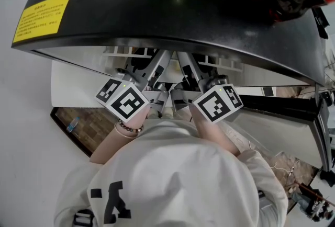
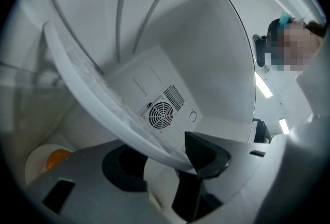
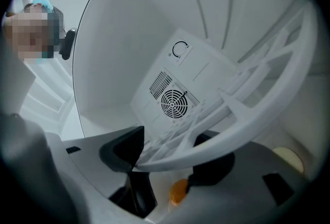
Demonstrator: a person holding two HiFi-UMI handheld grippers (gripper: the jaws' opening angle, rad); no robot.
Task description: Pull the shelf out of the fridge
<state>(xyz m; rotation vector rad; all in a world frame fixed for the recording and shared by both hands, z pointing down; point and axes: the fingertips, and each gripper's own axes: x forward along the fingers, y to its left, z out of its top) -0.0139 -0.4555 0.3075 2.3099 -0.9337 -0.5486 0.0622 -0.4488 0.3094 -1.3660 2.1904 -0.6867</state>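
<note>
— So, where is the shelf [image 3: 258, 125] seen?
— It is seen inside the white compartment of the fridge [image 1: 172, 6], tilted, with its front rim nearest the claws.
— And how is it held?
— The left gripper [image 2: 167, 158] is clamped on that rim, and the right gripper [image 3: 170, 158] is closed on it too.
— What is seen around it?
— A round fan grille [image 3: 174, 103] is set in the back wall. An orange item [image 3: 178, 192] is glimpsed below the shelf.
</note>
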